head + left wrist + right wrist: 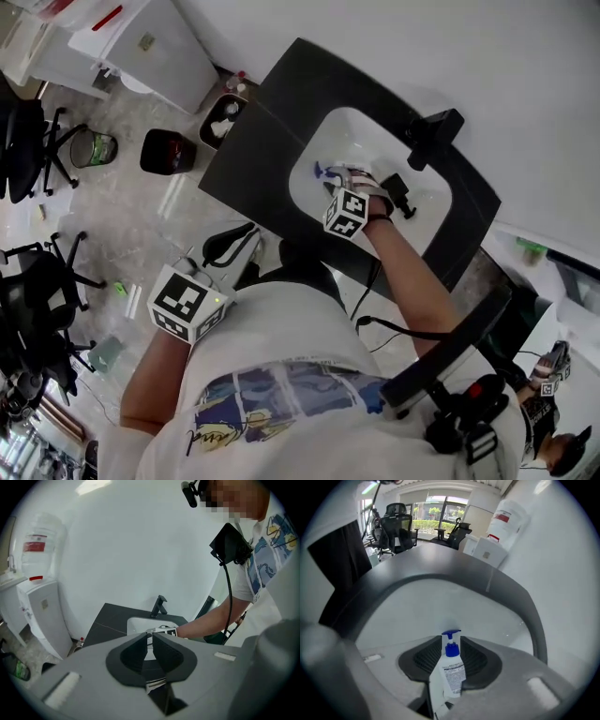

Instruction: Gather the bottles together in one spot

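Observation:
A white bottle with a blue pump top [451,667] lies between the jaws of my right gripper [450,644], which is shut on it; the pump points out over the white sink basin [440,602]. In the head view the right gripper [342,178] reaches down into the basin [361,131] and the bottle's blue pump [322,172] shows at its tip. My left gripper [225,246] hangs off the black counter's [272,103] front edge, near my body. In the left gripper view its jaws [150,641] stand almost together with nothing between them. No other bottle shows clearly.
A black faucet [431,131] stands at the basin's far side. On the floor left of the counter are a small bin [223,120], a dark bag [167,150] and office chairs [37,150]. A white water dispenser [37,602] stands beside the counter.

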Demonstrator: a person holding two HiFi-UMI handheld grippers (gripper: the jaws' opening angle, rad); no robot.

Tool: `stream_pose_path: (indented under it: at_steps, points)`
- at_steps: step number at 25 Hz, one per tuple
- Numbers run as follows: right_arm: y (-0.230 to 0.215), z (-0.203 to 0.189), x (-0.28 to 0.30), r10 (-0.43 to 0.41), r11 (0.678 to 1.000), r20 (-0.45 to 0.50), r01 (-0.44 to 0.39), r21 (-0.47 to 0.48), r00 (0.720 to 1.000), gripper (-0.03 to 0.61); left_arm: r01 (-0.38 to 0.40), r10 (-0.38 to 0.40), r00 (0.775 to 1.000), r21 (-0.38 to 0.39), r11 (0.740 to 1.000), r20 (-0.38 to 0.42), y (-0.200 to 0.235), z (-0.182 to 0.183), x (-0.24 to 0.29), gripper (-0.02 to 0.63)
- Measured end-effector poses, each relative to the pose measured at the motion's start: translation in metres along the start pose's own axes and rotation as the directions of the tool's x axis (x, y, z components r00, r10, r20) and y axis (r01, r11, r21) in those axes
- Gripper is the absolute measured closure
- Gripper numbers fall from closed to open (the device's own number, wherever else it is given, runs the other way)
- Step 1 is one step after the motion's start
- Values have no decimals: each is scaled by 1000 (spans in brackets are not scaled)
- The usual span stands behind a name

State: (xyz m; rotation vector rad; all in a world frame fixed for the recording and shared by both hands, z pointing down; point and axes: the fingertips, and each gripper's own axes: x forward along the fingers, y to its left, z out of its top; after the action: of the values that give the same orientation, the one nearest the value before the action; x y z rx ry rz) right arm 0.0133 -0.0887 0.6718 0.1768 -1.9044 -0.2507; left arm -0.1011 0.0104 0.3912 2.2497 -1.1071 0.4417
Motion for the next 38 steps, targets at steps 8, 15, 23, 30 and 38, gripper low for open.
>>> stream_pose_path:
  at_steps: [8,15,23,30,38]
  points:
    - [6,-16,55,51,981,-104,-69,-180,993,456,-76,75,997,-67,995,-19,10,-18,4,575]
    - [17,-15,73,132,960,-163,-168,-226,978,456,-101,99,995,-92,991,-26,18,-20,8,577]
    - [18,-14,77,122,964,-152,-154,-218,981,488,-100,97,995,-91,991,-37,26,-18,8,579]
    - [-9,-10,49,14,998,-58,-18,-58,998,492,-52,49,998,-67,996,-35,28,-15,12,580]
    - [-47,2,5,-113,957,84,86,276,990,494,22,-22,999,-10,1000,-31,20,-3,17,583]
